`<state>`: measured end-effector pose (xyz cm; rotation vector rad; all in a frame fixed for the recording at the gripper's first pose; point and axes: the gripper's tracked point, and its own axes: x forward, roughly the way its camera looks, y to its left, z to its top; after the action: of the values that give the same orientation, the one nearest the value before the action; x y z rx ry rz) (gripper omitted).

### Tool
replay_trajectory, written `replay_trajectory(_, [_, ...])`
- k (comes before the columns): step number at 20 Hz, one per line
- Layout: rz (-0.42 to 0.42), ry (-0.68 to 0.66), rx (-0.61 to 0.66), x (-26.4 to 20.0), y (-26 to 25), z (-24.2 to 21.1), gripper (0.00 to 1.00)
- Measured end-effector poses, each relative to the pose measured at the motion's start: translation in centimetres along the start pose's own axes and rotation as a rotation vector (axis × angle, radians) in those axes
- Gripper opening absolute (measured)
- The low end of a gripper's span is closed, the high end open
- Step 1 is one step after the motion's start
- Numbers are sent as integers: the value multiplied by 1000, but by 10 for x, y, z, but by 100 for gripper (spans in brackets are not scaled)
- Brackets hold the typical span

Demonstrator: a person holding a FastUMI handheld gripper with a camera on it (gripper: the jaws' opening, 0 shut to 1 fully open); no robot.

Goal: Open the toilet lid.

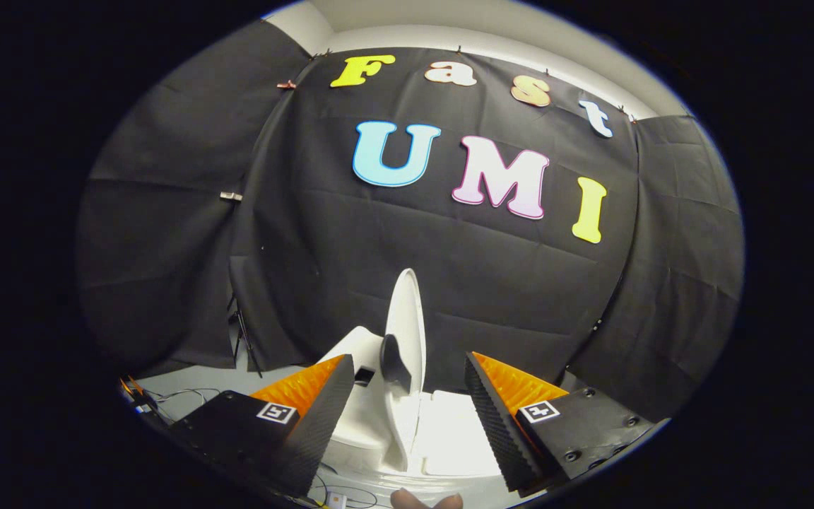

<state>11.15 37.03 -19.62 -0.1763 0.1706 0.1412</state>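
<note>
before the black cloth wall [520, 283], toilet lid [405, 325] stands upright beyond the parted claw [407, 403].

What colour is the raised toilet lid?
White, seen in the gripper view: the toilet lid stands upright.

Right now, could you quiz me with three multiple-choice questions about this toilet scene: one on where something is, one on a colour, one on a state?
1. Where is the toilet lid relative to the gripper?
A. between and beyond the fingers
B. clamped in them
C. behind them

2. What colour are the fingers' inner sides?
A. green
B. orange
C. white

3. How does the lid stand?
A. flat down on the seat
B. raised upright
C. lying off on the floor

Answers:
1 A: the lid rises in the gap ahead of the fingers, and neither touches it.
2 B: both wedge-shaped fingers show orange ribbed sides over black bodies.
3 B: the white lid stands on edge above the toilet, against the black cloth wall; the gripper is open.
</note>
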Motion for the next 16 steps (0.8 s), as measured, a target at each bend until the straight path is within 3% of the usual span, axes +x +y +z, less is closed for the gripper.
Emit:
replay_trajectory(9, [-7,-42,95,-36,-56,50,99])
replay_trajectory(16, [-105,-76,147,-66,-127,79,99])
